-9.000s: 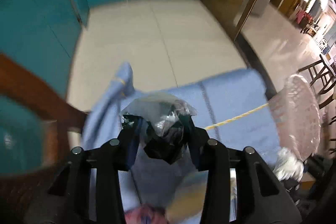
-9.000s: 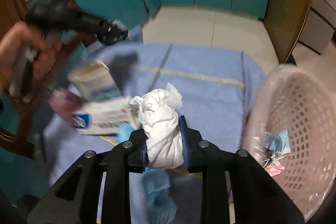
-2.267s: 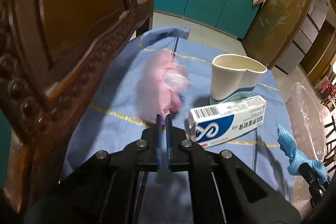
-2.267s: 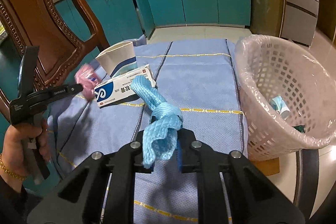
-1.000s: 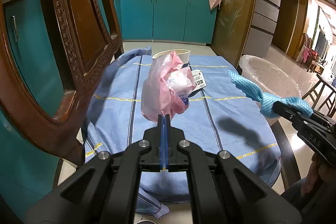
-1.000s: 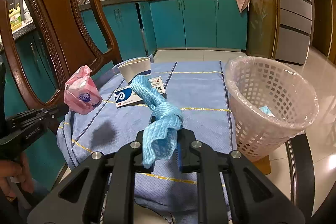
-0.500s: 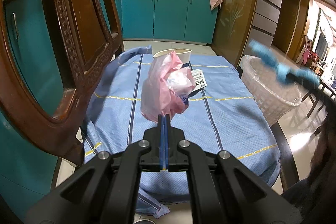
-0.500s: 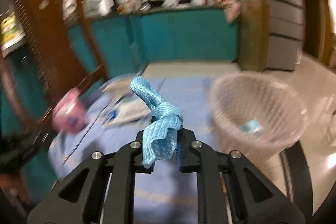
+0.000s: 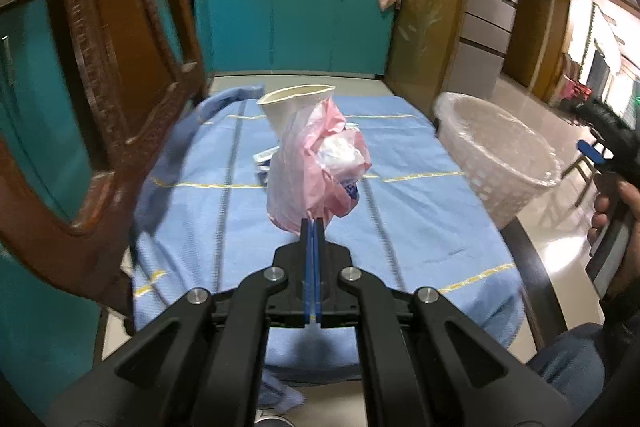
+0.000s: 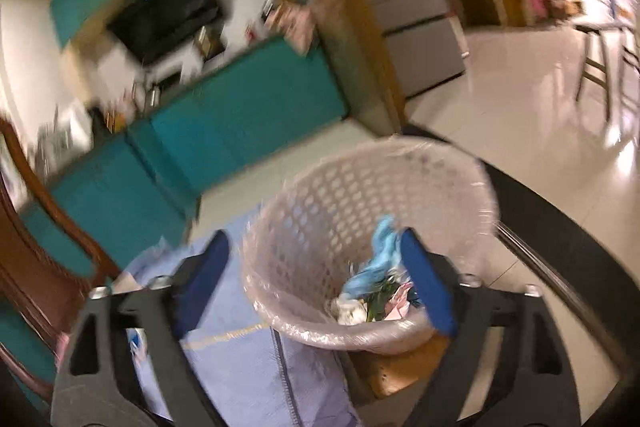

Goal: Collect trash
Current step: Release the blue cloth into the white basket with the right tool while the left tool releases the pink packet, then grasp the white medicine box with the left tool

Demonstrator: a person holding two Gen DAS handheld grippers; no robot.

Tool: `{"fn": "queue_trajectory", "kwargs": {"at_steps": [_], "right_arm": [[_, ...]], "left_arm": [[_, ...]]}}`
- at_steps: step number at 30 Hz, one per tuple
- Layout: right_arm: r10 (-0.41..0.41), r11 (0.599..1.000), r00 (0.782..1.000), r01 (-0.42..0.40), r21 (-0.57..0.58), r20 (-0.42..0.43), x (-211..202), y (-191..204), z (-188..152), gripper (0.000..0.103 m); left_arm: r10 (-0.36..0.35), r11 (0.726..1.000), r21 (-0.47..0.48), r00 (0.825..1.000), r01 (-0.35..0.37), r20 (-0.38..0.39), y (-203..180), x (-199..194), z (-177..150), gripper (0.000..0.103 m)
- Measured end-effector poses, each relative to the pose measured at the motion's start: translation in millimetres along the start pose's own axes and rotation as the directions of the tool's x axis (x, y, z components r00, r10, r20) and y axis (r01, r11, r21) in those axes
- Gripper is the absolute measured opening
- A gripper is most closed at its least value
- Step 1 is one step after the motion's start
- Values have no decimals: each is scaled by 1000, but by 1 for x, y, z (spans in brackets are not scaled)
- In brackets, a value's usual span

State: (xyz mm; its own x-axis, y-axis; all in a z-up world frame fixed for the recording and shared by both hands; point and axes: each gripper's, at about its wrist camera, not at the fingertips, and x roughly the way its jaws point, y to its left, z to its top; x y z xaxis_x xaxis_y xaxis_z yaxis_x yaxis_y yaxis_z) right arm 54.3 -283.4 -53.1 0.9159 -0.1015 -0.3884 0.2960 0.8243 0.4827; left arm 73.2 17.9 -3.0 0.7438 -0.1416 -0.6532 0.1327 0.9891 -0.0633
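The white basket [image 10: 372,203], lined with clear film, is seen holding a blue net [image 10: 380,259] among wrappers at its 5 o'clock side. It is perched at the counter [image 9: 420,227] edge, open floor beyond. The right gripper [image 10: 316,279] jaws have just been opening, nothing pressed between them. A crumpled pink bag [image 9: 316,171] is pinched by the closed left gripper [image 9: 313,227] above the blue cloth, a paper cup [image 9: 292,103] behind at 12 o'clock.

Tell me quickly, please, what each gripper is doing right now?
Left gripper: closed, holding the pink plastic bag.
Right gripper: fingers have just been opening, nothing between them; blue netting lies in the basket.
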Motion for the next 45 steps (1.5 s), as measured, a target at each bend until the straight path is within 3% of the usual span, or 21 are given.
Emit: {"fn": "queue_trajectory", "kwargs": {"at_steps": [6,9,12,13,14,15,16,18,22,26,30,34,40,42,45], "right_arm": [[-19,998,983,8,62,183,-49,-12,-1,94],[-44,996,975,27,82,219,-52,-16,0,95],[-56,995,974,37,89,221,-51,-20,0,95],[-56,995,973,37,88,225,-51,-21,0,95],[-55,996,973,37,86,224,-50,-21,2,95],[-54,996,974,36,85,221,-50,-21,2,95],[-48,996,975,31,84,216,-51,-22,2,95],[-39,997,978,23,78,203,-51,-23,3,95],[14,999,989,-19,36,144,-42,-16,0,95],[63,997,993,-59,-40,95,-33,3,-4,95],[92,992,995,-89,-92,31,-24,18,-10,95],[87,990,996,-86,-115,-1,-19,27,-14,95],[74,985,997,-75,-156,-15,-19,37,-19,95],[73,983,997,-75,-167,-20,-18,41,-20,95],[71,979,997,-75,-190,-28,-17,47,-22,95]], "left_arm": [[-171,983,65,985,172,-23,-70,17,43,2],[-268,959,97,963,268,-6,-125,34,84,2],[-356,927,108,934,358,-38,-180,62,122,3],[-369,923,104,928,372,-42,-197,75,132,16],[-365,923,109,930,368,-46,-210,86,138,59],[-347,930,115,937,349,-44,-216,93,139,82],[-293,949,118,956,292,-10,-218,100,138,95],[-221,970,105,975,218,23,-210,104,127,96],[-192,981,40,981,191,21,-157,101,99,96],[-68,991,117,997,64,38,-86,95,71,96],[-9,983,185,1000,13,-25,-26,109,61,96],[-22,987,157,994,38,-103,32,139,66,96],[-127,977,147,977,153,-171,49,174,69,91],[-137,974,157,973,167,-186,47,183,66,86],[-162,973,129,966,190,-200,51,195,64,68]]}}
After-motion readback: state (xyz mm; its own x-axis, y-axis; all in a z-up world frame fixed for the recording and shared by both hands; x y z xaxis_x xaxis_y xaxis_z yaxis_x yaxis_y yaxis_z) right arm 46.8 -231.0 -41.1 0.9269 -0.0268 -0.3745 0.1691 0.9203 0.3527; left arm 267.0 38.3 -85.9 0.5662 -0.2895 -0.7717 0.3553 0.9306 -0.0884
